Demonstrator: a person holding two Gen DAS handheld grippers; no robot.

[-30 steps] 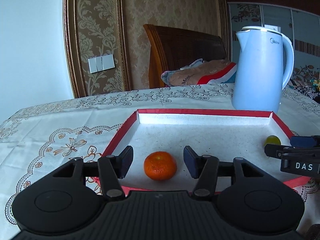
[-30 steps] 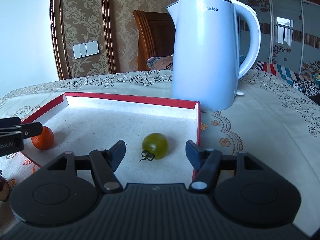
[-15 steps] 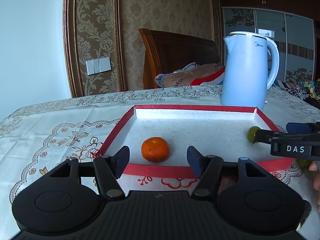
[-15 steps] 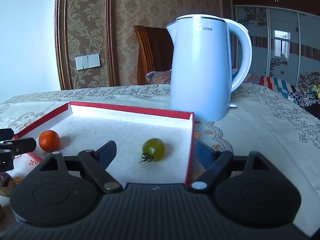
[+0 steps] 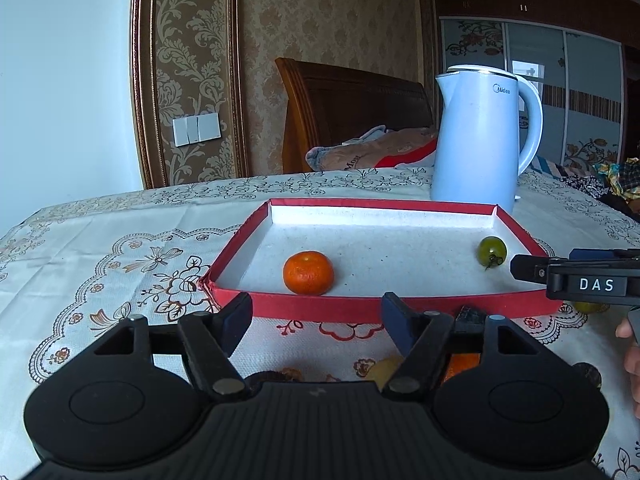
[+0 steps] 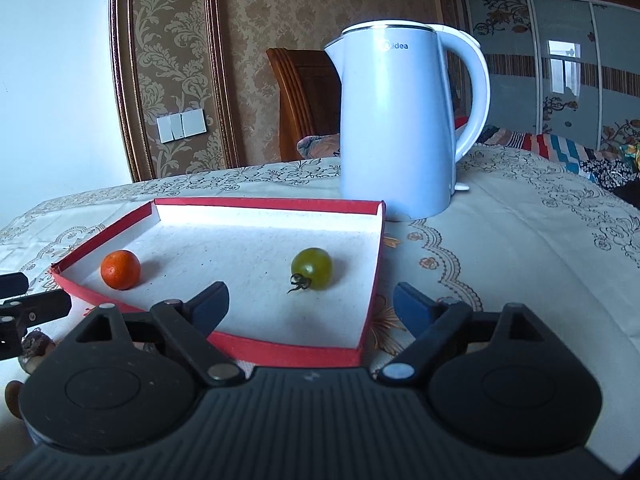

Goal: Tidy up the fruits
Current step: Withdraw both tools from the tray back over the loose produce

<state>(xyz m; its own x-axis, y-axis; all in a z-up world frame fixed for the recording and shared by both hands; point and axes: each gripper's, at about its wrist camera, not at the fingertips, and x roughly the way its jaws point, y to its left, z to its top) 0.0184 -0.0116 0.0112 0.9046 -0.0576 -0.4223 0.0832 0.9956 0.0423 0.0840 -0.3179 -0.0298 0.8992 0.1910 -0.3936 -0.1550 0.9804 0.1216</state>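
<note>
A red-rimmed tray (image 5: pixel 312 306) with a white floor lies on the tablecloth. An orange mandarin (image 5: pixel 308 272) sits in it near the front left, also in the right wrist view (image 6: pixel 120 269). A green tomato (image 5: pixel 491 251) with a stem sits near the tray's right wall, also in the right wrist view (image 6: pixel 312 268). My left gripper (image 5: pixel 316 318) is open and empty, just in front of the tray's near rim. My right gripper (image 6: pixel 310 304) is open and empty, straddling the tray's front right corner (image 6: pixel 360 354). More fruits lie half hidden behind the left gripper (image 5: pixel 460 364).
A tall light-blue kettle (image 6: pixel 396 120) stands on the table right behind the tray's far right corner. Small brown fruits (image 6: pixel 36 350) lie on the cloth left of the tray's front. A wooden headboard (image 5: pixel 352 112) and bedding are behind the table.
Both grippers have pulled back from the tray, leaving the mandarin and the green tomato lying in it. The right gripper's jaws have opened wider.
</note>
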